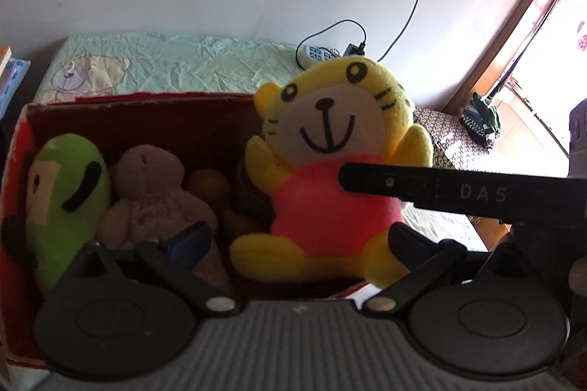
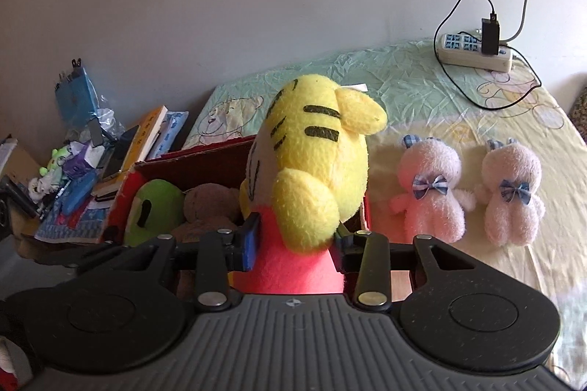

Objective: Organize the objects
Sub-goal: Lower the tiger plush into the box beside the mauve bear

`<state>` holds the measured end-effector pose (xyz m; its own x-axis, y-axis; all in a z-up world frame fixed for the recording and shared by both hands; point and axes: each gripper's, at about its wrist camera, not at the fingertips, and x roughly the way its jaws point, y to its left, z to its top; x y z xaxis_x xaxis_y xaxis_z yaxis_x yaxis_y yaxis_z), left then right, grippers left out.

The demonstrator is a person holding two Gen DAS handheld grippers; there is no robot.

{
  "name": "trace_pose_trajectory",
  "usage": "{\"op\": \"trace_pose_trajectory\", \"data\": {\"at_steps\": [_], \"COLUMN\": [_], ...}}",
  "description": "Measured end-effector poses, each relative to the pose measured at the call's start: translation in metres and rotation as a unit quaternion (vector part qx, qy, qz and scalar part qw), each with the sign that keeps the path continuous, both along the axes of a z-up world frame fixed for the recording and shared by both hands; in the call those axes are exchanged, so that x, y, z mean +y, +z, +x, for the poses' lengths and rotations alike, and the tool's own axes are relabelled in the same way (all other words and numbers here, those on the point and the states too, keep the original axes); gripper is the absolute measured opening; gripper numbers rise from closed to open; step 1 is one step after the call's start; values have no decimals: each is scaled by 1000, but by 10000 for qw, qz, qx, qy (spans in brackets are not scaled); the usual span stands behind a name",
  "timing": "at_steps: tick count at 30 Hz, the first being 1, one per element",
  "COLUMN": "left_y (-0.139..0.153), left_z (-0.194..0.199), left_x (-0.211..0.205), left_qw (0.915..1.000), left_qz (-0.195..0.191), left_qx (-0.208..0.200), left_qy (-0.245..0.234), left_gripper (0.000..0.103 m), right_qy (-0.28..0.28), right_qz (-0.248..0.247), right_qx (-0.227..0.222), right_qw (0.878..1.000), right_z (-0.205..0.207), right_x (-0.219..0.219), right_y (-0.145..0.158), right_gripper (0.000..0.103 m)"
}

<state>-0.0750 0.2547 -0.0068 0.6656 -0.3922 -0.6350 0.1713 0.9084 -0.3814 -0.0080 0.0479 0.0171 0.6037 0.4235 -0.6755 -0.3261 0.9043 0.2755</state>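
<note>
A yellow tiger plush (image 1: 330, 149) with a pink body is held upright over the right end of a red cardboard box (image 1: 146, 105). My right gripper (image 2: 295, 244) is shut on the plush's pink body (image 2: 293, 266); one of its fingers (image 1: 422, 185) crosses the plush in the left wrist view. My left gripper (image 1: 297, 237) is open and empty, just in front of the box. Inside the box lie a green plush (image 1: 66, 193), a brownish-purple bear (image 1: 154, 193) and a brown toy (image 1: 212, 189). Two pink bunny plushes (image 2: 429, 193) (image 2: 513, 193) lie on the bed right of the box.
The bed has a pale green and yellow sheet (image 2: 403, 86). A white power strip (image 2: 473, 50) with a plugged charger and cables sits at the far right. Books and clutter (image 2: 110, 152) are piled left of the box. A wall stands behind; a doorway (image 1: 532, 35) is on the right.
</note>
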Motion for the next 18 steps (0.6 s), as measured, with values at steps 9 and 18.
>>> {"op": "trace_pose_trajectory", "data": {"at_steps": [9,18], "left_y": [0,-6], "left_z": [-2,20], "left_x": [19,9], "left_qw": [9996,9951], "left_qz": [17,816], "left_qx": [-139,57], "left_qy": [230,560], "left_gripper": [101,92], "right_qy": [145,81], "right_qz": [-442,-703], "right_qx": [111,427], "right_qw": [9989,9966], "right_z": [2,18], "right_x": [8,16], "right_y": [5,-20], "right_gripper": [41,42]}}
